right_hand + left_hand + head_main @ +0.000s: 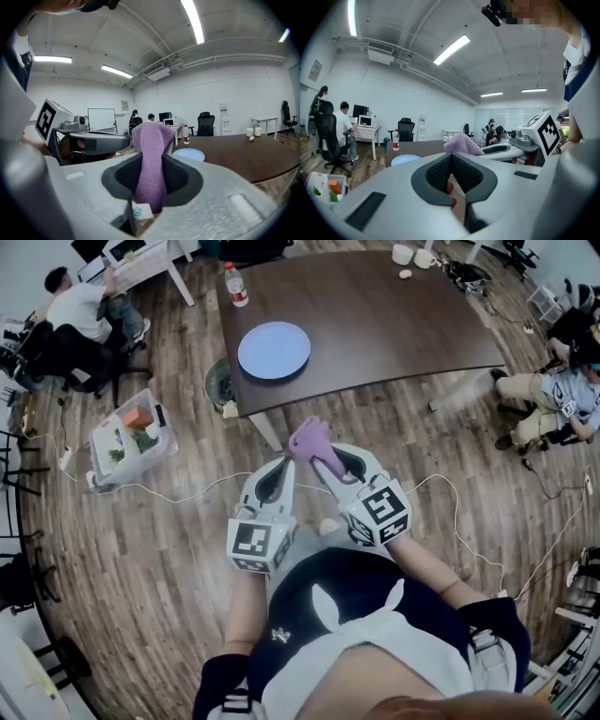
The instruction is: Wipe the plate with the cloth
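Head view: your right gripper (328,463) clamps the purple cloth (310,440), your left gripper (278,476) is closed on nothing, and the light-blue plate (274,350) lies well ahead on the brown table (394,315), so no wiping looks begun yet.

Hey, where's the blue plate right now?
In the head view, the blue plate lies on the brown table near its front-left corner, just this side of the water bottle.

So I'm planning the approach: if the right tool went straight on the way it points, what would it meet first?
Probably the near corner of the brown table, close to the blue plate; the purple cloth in the right tool leads. Depth is unclear.
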`<state>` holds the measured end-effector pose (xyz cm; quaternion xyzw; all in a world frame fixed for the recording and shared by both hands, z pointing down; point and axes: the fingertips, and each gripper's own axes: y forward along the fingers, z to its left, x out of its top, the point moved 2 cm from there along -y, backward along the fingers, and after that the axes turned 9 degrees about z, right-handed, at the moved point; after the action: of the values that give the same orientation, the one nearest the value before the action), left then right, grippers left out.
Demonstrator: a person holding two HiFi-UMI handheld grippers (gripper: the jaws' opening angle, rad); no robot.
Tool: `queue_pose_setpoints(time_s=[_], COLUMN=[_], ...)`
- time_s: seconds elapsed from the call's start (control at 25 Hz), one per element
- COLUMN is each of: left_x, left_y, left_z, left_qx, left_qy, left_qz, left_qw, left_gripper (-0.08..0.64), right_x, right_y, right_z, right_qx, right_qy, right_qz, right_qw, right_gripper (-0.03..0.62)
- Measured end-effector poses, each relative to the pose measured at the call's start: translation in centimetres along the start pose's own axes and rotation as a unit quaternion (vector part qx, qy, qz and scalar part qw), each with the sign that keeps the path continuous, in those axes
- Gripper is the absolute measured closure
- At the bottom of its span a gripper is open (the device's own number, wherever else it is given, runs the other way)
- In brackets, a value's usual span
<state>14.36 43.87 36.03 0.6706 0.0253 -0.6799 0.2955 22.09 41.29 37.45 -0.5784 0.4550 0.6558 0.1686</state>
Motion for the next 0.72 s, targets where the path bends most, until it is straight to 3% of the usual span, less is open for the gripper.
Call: queue_pose_setpoints(time_s=[0.36, 0.72], left_x=[-1.1, 1.2], left_y=[2.2, 7.7], left_z=[2.4, 11.1], left_qx=[0.01, -0.014], left_qy=[-0.031, -0.024], left_qz=[0.008, 0.014], left_qw=[0.9995, 0.9995], left_gripper=[0.555, 0.555], right_x=[-0.3, 2.8], right_y=[2.8, 11.3], right_z=[-1.6, -6.1], right_qx=[0.021, 0.006], right_qy=[-0.006, 0.001], right_qz=[0.017, 0.038], right_qw=[1.0, 0.999], right_gripper=[0.479, 0.478])
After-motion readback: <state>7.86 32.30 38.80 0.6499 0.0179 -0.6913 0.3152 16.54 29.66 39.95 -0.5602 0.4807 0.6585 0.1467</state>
